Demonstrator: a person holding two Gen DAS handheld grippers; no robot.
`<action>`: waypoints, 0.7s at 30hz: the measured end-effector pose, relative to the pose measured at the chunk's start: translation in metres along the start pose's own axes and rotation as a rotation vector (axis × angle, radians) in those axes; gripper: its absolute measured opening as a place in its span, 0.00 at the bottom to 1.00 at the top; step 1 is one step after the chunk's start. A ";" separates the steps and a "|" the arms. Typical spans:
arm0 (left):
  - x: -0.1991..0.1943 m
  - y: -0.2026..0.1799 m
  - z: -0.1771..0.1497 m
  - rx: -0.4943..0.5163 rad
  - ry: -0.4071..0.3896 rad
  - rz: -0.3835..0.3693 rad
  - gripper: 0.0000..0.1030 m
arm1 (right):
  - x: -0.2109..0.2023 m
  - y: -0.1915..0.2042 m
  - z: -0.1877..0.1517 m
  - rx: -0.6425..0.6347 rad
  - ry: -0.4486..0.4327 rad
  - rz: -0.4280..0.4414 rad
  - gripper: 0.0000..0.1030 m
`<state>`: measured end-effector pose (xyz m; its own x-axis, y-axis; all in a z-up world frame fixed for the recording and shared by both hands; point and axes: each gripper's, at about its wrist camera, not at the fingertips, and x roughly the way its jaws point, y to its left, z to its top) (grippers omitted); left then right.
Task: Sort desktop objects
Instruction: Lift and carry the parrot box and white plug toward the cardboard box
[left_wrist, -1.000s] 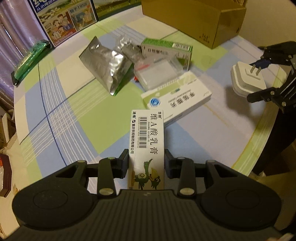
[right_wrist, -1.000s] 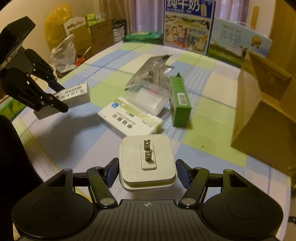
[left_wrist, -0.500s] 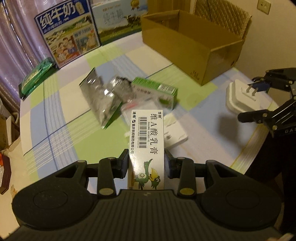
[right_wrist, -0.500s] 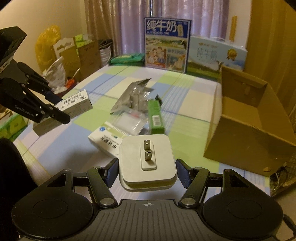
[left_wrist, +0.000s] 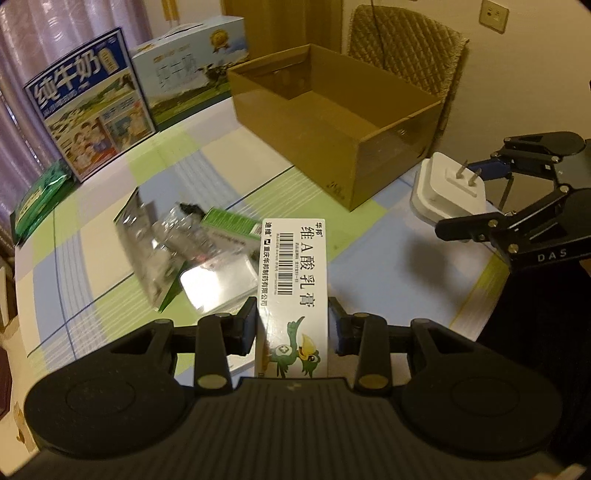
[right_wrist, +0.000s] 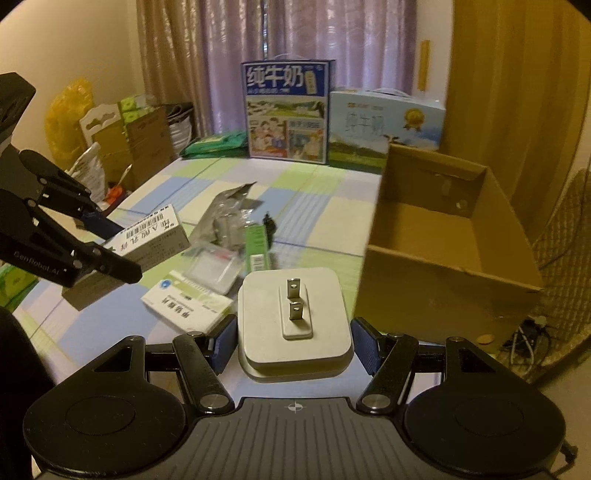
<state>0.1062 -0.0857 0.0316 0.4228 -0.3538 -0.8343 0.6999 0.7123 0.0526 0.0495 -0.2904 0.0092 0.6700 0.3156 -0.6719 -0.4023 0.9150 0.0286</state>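
Observation:
My left gripper (left_wrist: 292, 325) is shut on a long white ointment box (left_wrist: 293, 280) with a barcode and a green bird, held above the table. From the right wrist view that same ointment box (right_wrist: 147, 243) hangs at the left in the left gripper (right_wrist: 107, 245). My right gripper (right_wrist: 293, 339) is shut on a white plug adapter (right_wrist: 293, 317), prongs up; this plug adapter (left_wrist: 447, 192) shows at the right of the left wrist view. An open brown cardboard box (left_wrist: 332, 122) stands beyond, and the cardboard box (right_wrist: 443, 243) is at the right.
On the checked tablecloth (right_wrist: 321, 206) lie a silver foil pouch (right_wrist: 229, 210), a green box (right_wrist: 256, 247), a clear plastic case (right_wrist: 212, 271) and a white medicine box (right_wrist: 184, 308). Two milk cartons (right_wrist: 286, 110) stand at the far edge. A quilted chair (left_wrist: 406, 55) is behind the cardboard box.
Both grippers have risen and tilted up with their loads, so the cardboard box's inside and the room beyond have come into view. The objects on the table have not moved.

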 end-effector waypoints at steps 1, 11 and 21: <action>0.001 -0.003 0.003 0.005 -0.001 -0.003 0.32 | -0.001 -0.003 0.000 0.006 -0.002 -0.004 0.61; 0.015 -0.027 0.034 0.036 -0.010 -0.030 0.32 | -0.017 -0.042 0.008 0.051 -0.031 -0.053 0.61; 0.033 -0.050 0.084 0.040 -0.042 -0.063 0.32 | -0.020 -0.090 0.025 0.102 -0.055 -0.107 0.61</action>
<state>0.1333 -0.1839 0.0473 0.4003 -0.4226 -0.8131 0.7481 0.6632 0.0236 0.0872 -0.3726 0.0387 0.7398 0.2255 -0.6339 -0.2631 0.9641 0.0358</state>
